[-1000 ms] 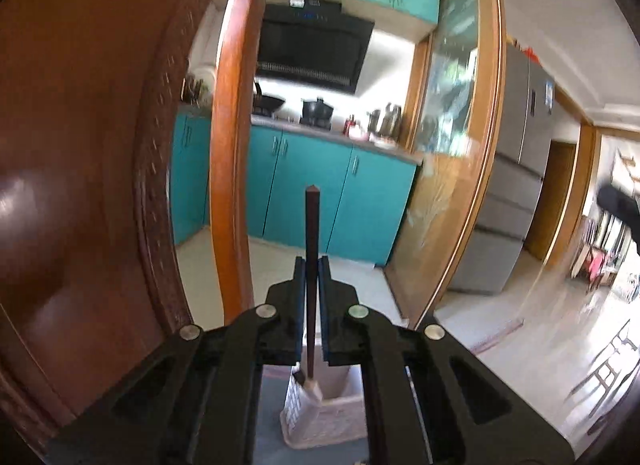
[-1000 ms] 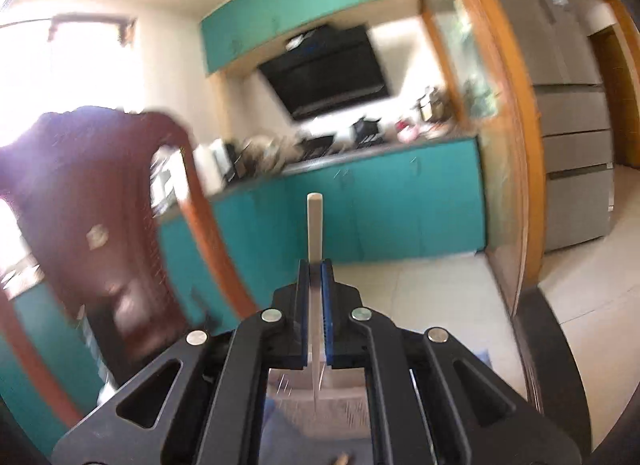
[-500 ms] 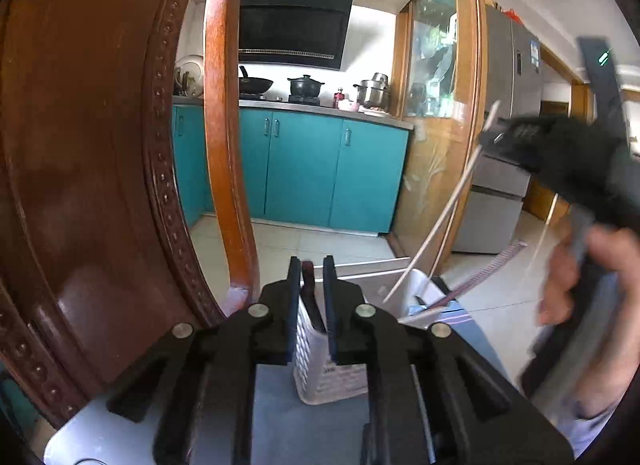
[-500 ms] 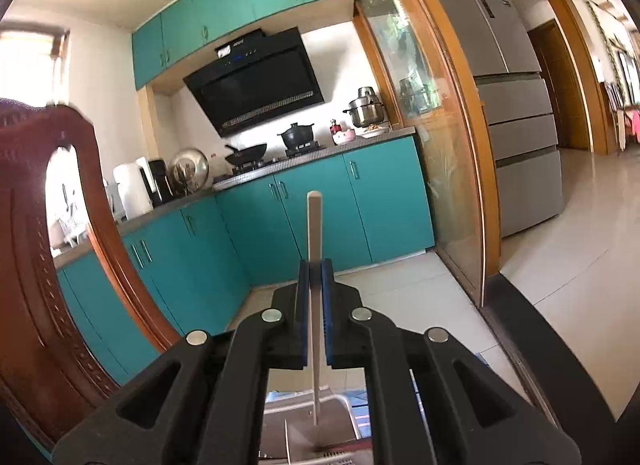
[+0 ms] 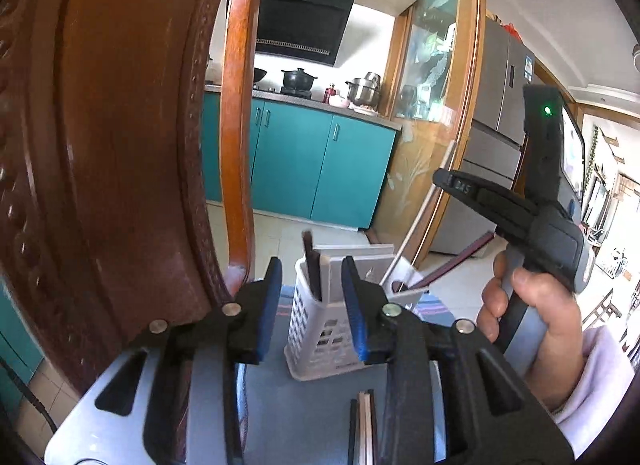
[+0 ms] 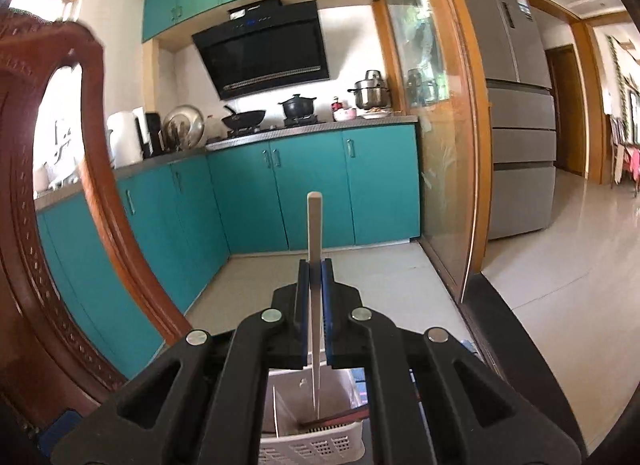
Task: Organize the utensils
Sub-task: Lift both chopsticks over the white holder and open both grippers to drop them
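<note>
Chair: a carved wooden chair back fills the left of my left wrist view; it also curves down the left edge of the right wrist view.
Kitchen: teal cabinets and a black range hood sit mid-frame, well behind the work.
Caddy: the white perforated utensil caddy stands upright at lower centre of the left view, just past my fingertips. In the right view its rim shows at the bottom edge, under the jaws.
Left gripper: my left gripper has its jaws spread wide with nothing between the blue pads; the caddy shows in the gap beyond them.
Right gripper: my right gripper is clamped tight on a pale chopstick, gripped about mid-length. The square end sticks up past the pads and the tapered tip points down into the caddy mouth.
Right hand: the hand on the right gripper's handle shows at right of the left view.
Dark chopstick: a dark chopstick leans inside the caddy's left compartment.
Handling: I judge the pale chopstick light, stiff and smooth, so likely to pivot or slip in a pinch. A mid-shaft hold suits it. I cannot tell which compartment the tip is over.
</note>
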Available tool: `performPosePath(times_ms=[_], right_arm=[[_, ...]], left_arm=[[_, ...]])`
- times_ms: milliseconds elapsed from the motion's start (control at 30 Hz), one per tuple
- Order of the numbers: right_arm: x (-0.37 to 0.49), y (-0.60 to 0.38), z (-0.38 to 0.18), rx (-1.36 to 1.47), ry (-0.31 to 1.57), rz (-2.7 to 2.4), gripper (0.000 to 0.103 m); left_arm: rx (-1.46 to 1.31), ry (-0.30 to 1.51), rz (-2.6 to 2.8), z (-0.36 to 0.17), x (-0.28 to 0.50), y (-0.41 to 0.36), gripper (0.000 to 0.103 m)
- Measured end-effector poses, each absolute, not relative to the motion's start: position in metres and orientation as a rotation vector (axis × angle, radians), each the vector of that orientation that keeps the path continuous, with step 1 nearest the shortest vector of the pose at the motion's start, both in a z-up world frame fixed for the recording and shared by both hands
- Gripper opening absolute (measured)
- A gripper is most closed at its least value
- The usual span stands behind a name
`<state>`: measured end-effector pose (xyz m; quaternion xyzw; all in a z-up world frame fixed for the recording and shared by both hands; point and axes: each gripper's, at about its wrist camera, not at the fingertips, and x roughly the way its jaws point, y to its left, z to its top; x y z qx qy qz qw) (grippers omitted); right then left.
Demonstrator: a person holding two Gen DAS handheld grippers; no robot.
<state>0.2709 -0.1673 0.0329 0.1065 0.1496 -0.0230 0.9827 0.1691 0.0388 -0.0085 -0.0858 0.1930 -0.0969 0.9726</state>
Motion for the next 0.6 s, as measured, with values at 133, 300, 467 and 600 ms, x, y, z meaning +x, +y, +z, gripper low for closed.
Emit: performPosePath(times_ms=[133,300,467,600], right_arm=[[0.273,-0.157,0.019,0.165,0.336,-0.013,0.007],[0.270,-0.153,0.007,0.151,0.367,0.043,0.007],[0.261,-0.153,0.006,0.120,0.388,0.110,0.007],[0.254,-0.155,0.004,0.078,0.386,0.117,0.007]], left_arm=[[-0.185,0.450,-0.201,-0.024,0.168,0.040,0.032],[-0.181,0.504,-0.237,-0.036,0.169,0.042,0.033],[-0.254,0.537,-0.258,-0.043,0.175,0.060,0.035],[-0.277,0.564,-0.270,-0.051,0.180,0.063,0.036]])
